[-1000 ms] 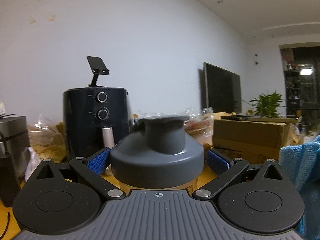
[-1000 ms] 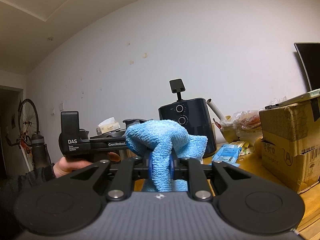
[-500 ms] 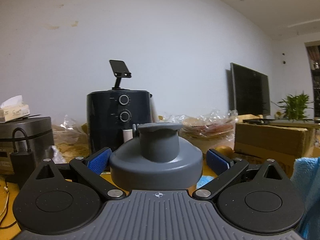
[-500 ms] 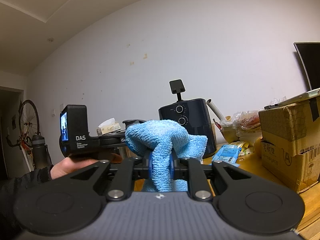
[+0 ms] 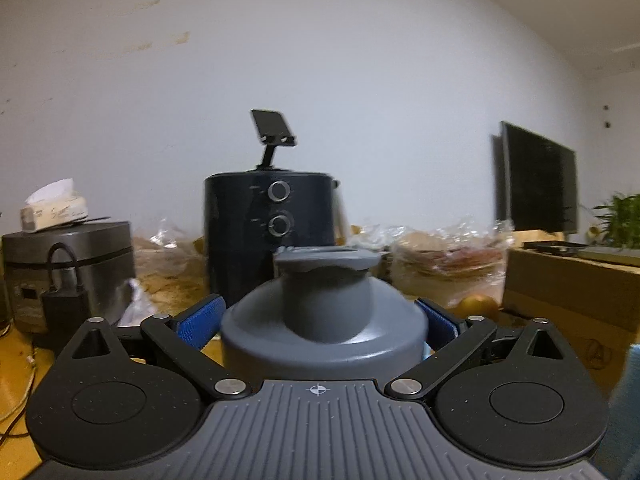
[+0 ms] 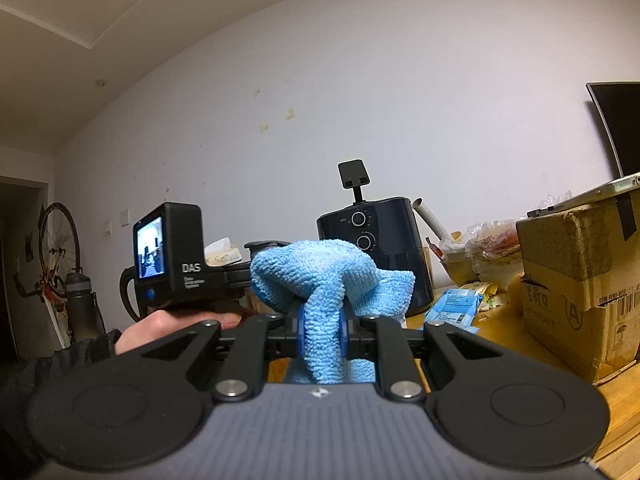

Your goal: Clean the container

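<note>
A container with a grey screw lid and spout cap [image 5: 324, 344] stands upright between the blue pads [image 5: 200, 318] of my left gripper [image 5: 318, 316], which is shut on it just below the lid. Its body is hidden under the lid. My right gripper [image 6: 322, 322] is shut on a light blue microfibre cloth [image 6: 316, 272] that bunches above the jaws and hangs below them. In the right wrist view the left gripper's black body with its small screen [image 6: 180, 268] sits to the left of the cloth, held by a hand [image 6: 160, 328]. An edge of the cloth [image 5: 628, 400] shows at the far right of the left wrist view.
A dark air fryer [image 5: 272, 236] with a phone stand on top is at the back of the wooden table [image 6: 500, 320]. A grey cooker [image 5: 68, 264] stands left, food bags and a cardboard box [image 5: 572, 292] right, a TV [image 5: 536, 184] behind. A bicycle [image 6: 56, 256] leans far left.
My left gripper has turned to the left with the container: the air fryer slid right in its view and the cooker came in. Its screen now faces the right camera. The right gripper kept still.
</note>
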